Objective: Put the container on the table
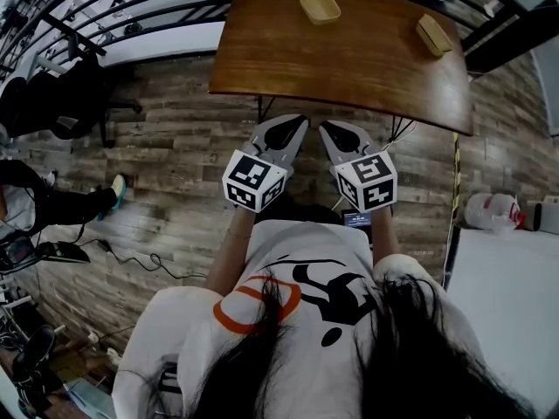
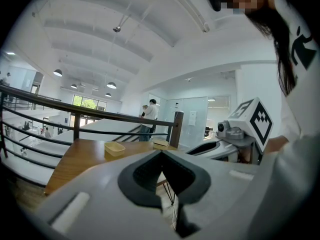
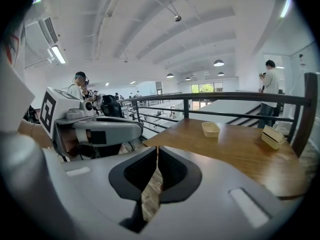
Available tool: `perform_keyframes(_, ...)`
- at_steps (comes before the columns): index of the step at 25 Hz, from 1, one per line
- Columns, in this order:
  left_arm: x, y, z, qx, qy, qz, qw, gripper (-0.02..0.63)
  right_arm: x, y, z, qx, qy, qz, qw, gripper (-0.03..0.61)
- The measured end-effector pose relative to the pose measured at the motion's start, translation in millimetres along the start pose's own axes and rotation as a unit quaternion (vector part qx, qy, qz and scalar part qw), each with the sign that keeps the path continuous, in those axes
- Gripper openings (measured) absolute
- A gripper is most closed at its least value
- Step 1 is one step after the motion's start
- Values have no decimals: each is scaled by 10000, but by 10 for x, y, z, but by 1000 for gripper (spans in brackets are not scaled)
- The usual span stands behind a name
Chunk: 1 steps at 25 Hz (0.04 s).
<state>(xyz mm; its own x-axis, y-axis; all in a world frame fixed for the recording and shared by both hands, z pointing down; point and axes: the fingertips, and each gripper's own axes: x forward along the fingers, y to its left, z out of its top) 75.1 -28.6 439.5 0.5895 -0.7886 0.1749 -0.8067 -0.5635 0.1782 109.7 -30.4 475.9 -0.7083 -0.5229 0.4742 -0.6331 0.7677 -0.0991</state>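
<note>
The dark metal railing (image 1: 131,20) runs across the far left, above the plank floor (image 1: 175,147).

Left claw (image 1: 299,123) (image 2: 161,153): held low, close to the person's chest and pointing toward the counter (image 1: 349,68). Its own view shows the jaws pressed together at the tips with nothing between them. Its marker cube (image 1: 253,180) sits at the near end.

Right claw (image 1: 325,128) (image 3: 157,149): just beside the left one, with the two tips near each other but apart. Its jaws are likewise closed and empty, and only a sliver of floor shows through the slit behind the tips. Both claws stop short of the counter's near edge and touch nothing.

Counter: a brown wooden top, far of the claws.

Left container (image 1: 320,5) (image 2: 115,147) (image 3: 210,129): a shallow, open, pale yellow tray. It rests upright on the counter toward its far edge.

Right container (image 1: 434,34) (image 2: 161,143) (image 3: 273,136): similar in colour, also resting on the counter. It lies near the far right corner, well apart from the first.

A person in a white top (image 3: 270,84) stands beyond the railing at far right.
</note>
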Motion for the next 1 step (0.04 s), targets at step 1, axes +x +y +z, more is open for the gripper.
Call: perform_keyframes(1, 4, -6, 1, 1, -4, 5, 10000, 2, -10, -10, 0, -1, -7, -5, 10000, 32)
